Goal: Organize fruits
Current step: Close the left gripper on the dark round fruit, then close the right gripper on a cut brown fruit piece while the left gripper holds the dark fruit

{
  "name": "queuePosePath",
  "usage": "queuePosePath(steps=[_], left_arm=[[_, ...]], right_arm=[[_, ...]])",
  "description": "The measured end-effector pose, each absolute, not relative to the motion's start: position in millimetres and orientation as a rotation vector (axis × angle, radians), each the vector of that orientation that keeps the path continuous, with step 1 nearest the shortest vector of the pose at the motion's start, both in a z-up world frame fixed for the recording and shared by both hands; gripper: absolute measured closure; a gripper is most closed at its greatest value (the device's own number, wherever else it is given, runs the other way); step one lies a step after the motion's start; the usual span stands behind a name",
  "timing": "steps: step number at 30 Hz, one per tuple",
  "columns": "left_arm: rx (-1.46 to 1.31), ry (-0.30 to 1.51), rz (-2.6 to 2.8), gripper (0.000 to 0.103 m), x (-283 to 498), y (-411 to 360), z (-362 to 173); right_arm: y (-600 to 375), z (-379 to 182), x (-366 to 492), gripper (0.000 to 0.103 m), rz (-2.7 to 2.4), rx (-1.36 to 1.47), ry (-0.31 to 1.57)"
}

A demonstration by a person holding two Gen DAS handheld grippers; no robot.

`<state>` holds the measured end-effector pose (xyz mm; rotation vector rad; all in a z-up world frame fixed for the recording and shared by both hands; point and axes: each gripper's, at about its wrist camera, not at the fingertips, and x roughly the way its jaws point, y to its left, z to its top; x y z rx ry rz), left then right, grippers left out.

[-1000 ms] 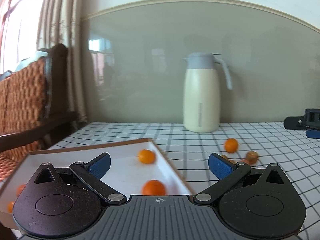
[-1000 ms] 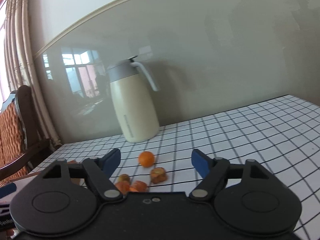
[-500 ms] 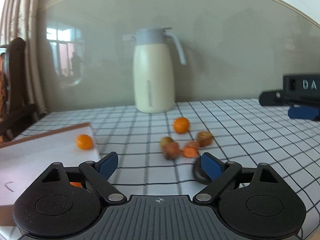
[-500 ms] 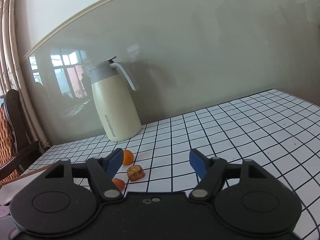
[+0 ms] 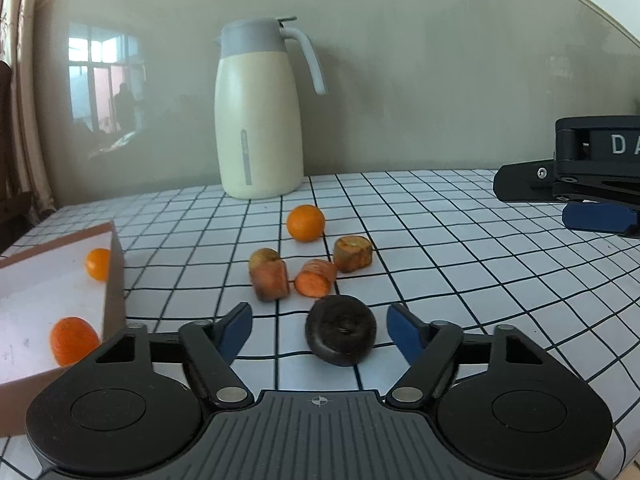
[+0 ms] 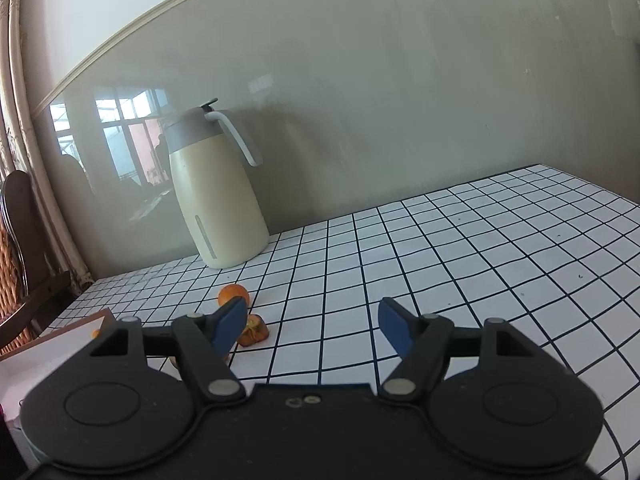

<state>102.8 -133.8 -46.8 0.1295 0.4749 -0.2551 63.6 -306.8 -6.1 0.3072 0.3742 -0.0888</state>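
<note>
In the left wrist view my left gripper [image 5: 320, 330] is open, with a dark round fruit [image 5: 341, 330] lying on the table between its fingertips, nearer the right one. Beyond it lie three cut orange-brown pieces [image 5: 310, 276] and a small orange [image 5: 305, 223]. A shallow box [image 5: 114, 276] at the left holds two oranges [image 5: 74, 340]. My right gripper [image 6: 312, 324] is open and empty above the table; it also shows at the right edge of the left wrist view [image 5: 592, 200]. The orange [image 6: 233, 294] and one cut piece [image 6: 253, 331] show past its left finger.
A cream thermos jug [image 5: 258, 120] with a grey lid stands at the back by the wall. The table [image 5: 460, 248] has a white cloth with a black grid. A wooden wicker chair [image 6: 20, 248] stands at the left.
My left gripper has swung right from over the box to the loose fruit, and the dark fruit now lies between its fingers. My right gripper has drifted right and back from the fruit.
</note>
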Motion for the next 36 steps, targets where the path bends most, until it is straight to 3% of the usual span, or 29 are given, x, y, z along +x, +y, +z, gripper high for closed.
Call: queuePosePath(steps=[9, 36], left_arm=[[0.112, 0.526, -0.27, 0.058, 111.7, -141.9, -56.0], [0.077, 0.553, -0.193, 0.06, 124.7, -113.7, -55.6]], right_arm=[[-306.7, -9.5, 68.9, 0.04, -0.075, 0.303, 0.4], [-283.0, -21.8, 97.7, 0.049, -0.008, 0.265, 0.466]])
